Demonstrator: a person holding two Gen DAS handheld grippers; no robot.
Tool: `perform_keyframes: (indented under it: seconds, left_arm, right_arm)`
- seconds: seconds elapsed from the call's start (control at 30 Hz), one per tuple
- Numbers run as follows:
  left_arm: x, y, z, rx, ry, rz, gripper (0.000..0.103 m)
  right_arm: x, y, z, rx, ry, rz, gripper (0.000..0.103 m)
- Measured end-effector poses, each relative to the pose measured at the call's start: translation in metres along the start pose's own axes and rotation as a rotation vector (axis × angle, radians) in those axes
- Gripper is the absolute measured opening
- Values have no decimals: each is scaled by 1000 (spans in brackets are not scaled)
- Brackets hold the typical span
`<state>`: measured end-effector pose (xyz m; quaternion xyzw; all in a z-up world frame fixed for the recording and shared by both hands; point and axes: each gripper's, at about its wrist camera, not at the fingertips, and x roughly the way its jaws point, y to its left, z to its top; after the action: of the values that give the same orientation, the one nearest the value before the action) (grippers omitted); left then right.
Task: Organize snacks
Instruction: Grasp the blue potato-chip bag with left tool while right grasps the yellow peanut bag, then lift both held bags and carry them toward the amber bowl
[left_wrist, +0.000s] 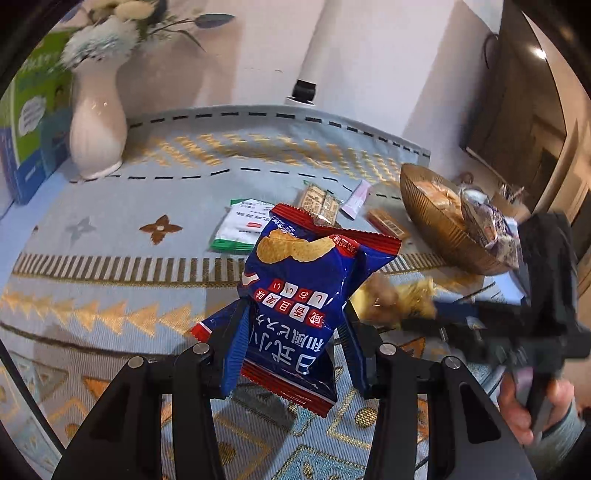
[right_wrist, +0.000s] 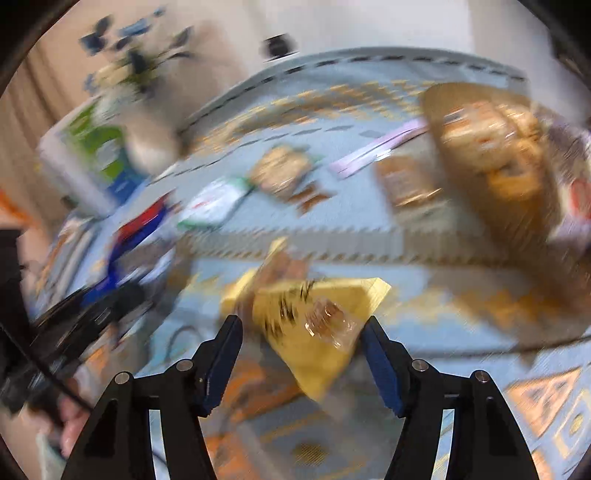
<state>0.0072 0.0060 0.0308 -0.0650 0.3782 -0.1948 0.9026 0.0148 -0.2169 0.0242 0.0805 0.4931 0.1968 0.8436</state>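
Observation:
My left gripper (left_wrist: 293, 314) is shut on a blue and red chip bag (left_wrist: 295, 295) and holds it upright above the patterned tablecloth. My right gripper (right_wrist: 301, 325) is shut on a yellow snack packet (right_wrist: 317, 328); that view is blurred by motion. The right gripper and its packet (left_wrist: 399, 299) also show in the left wrist view, at right. A gold ribbed bowl (left_wrist: 436, 225) holding several snacks stands at right and also shows in the right wrist view (right_wrist: 461, 192). Loose on the cloth lie a green and white packet (left_wrist: 240, 229), a tan cracker packet (left_wrist: 321, 203), a pink packet (left_wrist: 356, 199) and a brown bar (left_wrist: 388, 223).
A white vase (left_wrist: 98, 125) with flowers stands at the back left. A green and blue box (left_wrist: 33, 122) is beside it. A white post with a black base (left_wrist: 304, 90) stands at the table's back edge. A dark cabinet (left_wrist: 517, 110) is at far right.

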Motion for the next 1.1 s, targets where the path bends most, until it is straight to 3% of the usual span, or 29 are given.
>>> perform_keyframes:
  seconds: [0.17, 0.23, 0.33, 0.47, 0.67, 0.73, 0.8, 1.1]
  left_arm:
    - [-5, 3, -3, 0, -30, -23, 43]
    - [-7, 4, -3, -6, -41, -30, 43]
    - [-9, 7, -4, -17, -50, -21, 43]
    - [-8, 5, -5, -13, -50, -16, 43]
    - [-6, 7, -3, -13, -40, -13, 43]
    - [-5, 8, -3, -17, -36, -18, 43]
    - [-4, 8, -3, -19, -34, -17, 43]
    - [-4, 6, -4, -11, -31, -13, 43]
  right_arm:
    - [-19, -4, -29, -22, 26, 42, 66]
    - [-29, -7, -31, -43, 1, 1, 67]
    - [-34, 0, -21, -95, -35, -61, 80]
    - [-15, 19, -2, -188, -34, -83, 81]
    - [20, 38, 3, -273, -39, -223, 81]
    - [23, 41, 0, -284, -47, -242, 77]
    - [24, 39, 0, -274, -55, -274, 61]
    - [18, 42, -6, -270, -81, -283, 52]
